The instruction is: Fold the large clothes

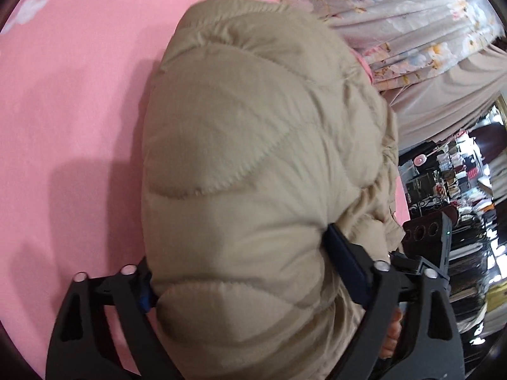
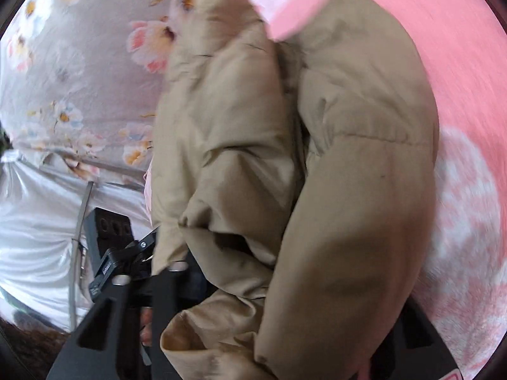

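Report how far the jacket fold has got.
Done: the beige puffer jacket is already bunched into a thick bundle on the pink sheet. In hand: the left gripper squeezes a padded part between its fingers; the right gripper has jacket folds in its jaws. Left: the right wrist view shows loose, uneven layers, so it needs tidying and setting down.

No readable text, label, brand, number or sign on anything in view.
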`<state>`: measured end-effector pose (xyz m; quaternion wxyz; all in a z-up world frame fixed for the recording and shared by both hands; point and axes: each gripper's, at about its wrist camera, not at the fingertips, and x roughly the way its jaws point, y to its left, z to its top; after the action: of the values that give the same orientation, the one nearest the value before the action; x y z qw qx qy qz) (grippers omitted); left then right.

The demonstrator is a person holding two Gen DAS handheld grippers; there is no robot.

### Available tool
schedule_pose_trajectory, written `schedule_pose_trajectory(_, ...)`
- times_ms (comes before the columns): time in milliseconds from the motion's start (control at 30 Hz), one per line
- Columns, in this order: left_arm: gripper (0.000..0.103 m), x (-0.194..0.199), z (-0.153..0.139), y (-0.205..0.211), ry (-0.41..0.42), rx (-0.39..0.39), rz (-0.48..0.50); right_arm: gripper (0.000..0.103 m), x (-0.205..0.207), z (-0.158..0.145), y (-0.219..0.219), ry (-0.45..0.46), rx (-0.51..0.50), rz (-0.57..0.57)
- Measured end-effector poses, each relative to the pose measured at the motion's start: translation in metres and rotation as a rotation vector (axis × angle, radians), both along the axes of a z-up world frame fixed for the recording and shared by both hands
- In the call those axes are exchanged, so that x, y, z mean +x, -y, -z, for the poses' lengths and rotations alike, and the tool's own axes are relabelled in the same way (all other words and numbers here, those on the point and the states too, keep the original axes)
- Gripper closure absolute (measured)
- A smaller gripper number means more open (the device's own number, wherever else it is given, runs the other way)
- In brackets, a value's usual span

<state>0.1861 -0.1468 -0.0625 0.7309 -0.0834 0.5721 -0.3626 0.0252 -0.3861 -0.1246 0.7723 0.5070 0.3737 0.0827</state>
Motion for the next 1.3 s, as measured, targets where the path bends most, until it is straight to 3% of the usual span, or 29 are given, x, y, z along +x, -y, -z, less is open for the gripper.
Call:
schedule_pose_trajectory(67, 0.032, 0.008, -0.013, -0.008, 0.027, -0.036, 0.006, 0.074, 0.012, -0.023, -0.010, 0.059, -0.067, 0.002)
schedule_pose_trajectory(267, 0.037, 0.031, -0.061, -0.041, 0.188, -0.106, -0.027, 0.077, 0.064, -0.091, -0.045, 0.204, -0.288, -0.048)
schedule_pose_trajectory(533, 0.037, 0.074, -0.108, -0.102, 0.433, -0.097, -0.131, 0.077, 0.160, -0.120, -0.094, 0.348, -0.354, -0.138)
schedule_pose_trajectory(733, 0.037, 0.127, -0.105, -0.127, 0.516, -0.029, -0.174, 0.077, 0.225, -0.102, -0.129, 0.362, -0.355, -0.188)
schedule_pose_trajectory(1000, 0.037, 0.162, -0.051, -0.157, 0.486, 0.050, -0.167, 0.076, 0.267, -0.046, -0.160, 0.263, -0.348, -0.222)
schedule_pose_trajectory(1133, 0.035, 0.169, -0.025, -0.174, 0.445, 0.024, -0.188, 0.073, 0.273, -0.027, -0.168, 0.232, -0.340, -0.226)
schedule_pose_trajectory(1233, 0.030, 0.173, -0.009, -0.188, 0.397, -0.008, -0.226, 0.066, 0.274, -0.017, -0.170, 0.211, -0.338, -0.220)
schedule_pose_trajectory(1300, 0.027, 0.174, -0.003, -0.195, 0.372, -0.024, -0.245, 0.053, 0.274, -0.012, -0.170, 0.188, -0.330, -0.208)
